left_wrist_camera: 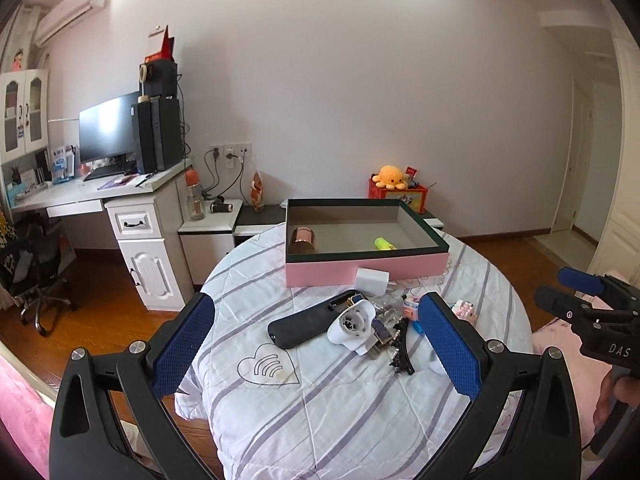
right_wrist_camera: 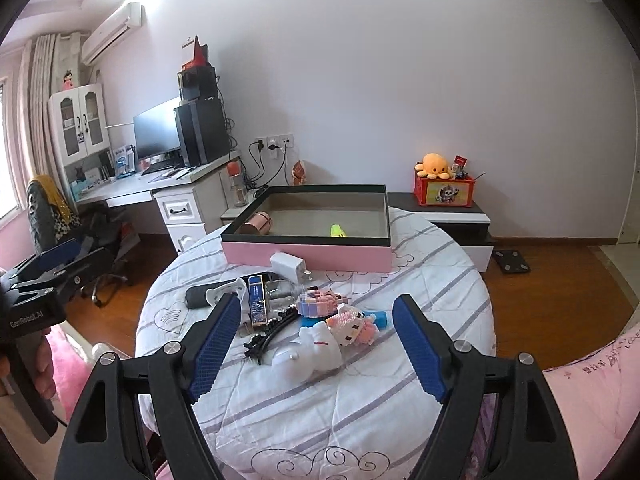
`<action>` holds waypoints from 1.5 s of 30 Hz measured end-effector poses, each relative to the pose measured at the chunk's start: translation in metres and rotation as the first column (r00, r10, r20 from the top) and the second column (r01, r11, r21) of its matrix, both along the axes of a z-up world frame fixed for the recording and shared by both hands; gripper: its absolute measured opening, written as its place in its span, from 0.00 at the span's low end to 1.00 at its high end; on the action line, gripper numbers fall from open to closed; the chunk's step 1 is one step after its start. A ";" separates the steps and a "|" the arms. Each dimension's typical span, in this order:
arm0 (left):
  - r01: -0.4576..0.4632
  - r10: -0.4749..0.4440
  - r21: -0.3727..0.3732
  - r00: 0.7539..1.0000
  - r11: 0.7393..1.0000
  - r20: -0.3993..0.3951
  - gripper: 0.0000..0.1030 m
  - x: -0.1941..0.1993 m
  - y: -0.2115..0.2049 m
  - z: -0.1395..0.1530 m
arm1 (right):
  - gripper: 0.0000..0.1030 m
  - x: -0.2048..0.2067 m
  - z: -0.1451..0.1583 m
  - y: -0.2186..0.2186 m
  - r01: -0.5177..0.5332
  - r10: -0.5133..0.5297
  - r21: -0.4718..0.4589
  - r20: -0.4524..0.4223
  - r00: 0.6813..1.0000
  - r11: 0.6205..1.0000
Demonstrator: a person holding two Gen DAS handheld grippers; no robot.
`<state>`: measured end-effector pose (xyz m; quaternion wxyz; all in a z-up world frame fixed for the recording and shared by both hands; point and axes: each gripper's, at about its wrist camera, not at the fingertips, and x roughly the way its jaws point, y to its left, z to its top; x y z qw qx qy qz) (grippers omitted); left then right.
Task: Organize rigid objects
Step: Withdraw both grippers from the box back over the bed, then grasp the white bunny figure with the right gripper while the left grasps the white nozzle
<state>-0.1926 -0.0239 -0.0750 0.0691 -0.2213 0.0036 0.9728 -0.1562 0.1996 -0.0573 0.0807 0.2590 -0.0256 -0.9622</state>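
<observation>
On the quilted table, clutter lies before the pink box; both grippers gape empty.

Bare striped quilt is showing across the lower middle of both views, giving open room ahead of the left gripper and right gripper, both spread wide. Mid-frame, a tight clutter is blocking the way: black case, white plug, black hair clip, white charger. Behind it, the pink box is walling off the far side; its floor is lying mostly free around a copper can and yellow highlighter.
</observation>
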 end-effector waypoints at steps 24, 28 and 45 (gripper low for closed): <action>0.008 -0.015 0.038 0.981 0.999 0.193 1.00 -0.045 0.006 -0.064 | 0.78 -0.042 -0.089 -0.012 0.108 -0.100 -0.025 0.229 0.968 0.994; -0.004 -0.003 0.029 0.974 1.000 0.225 1.00 -0.055 0.006 -0.075 | 0.78 -0.056 -0.105 -0.017 0.110 -0.097 -0.034 0.270 0.958 0.993; -0.041 0.015 0.067 0.939 0.997 0.345 1.00 -0.113 0.040 -0.116 | 0.69 -0.060 -0.122 0.010 -0.004 0.018 -0.053 0.275 0.961 0.999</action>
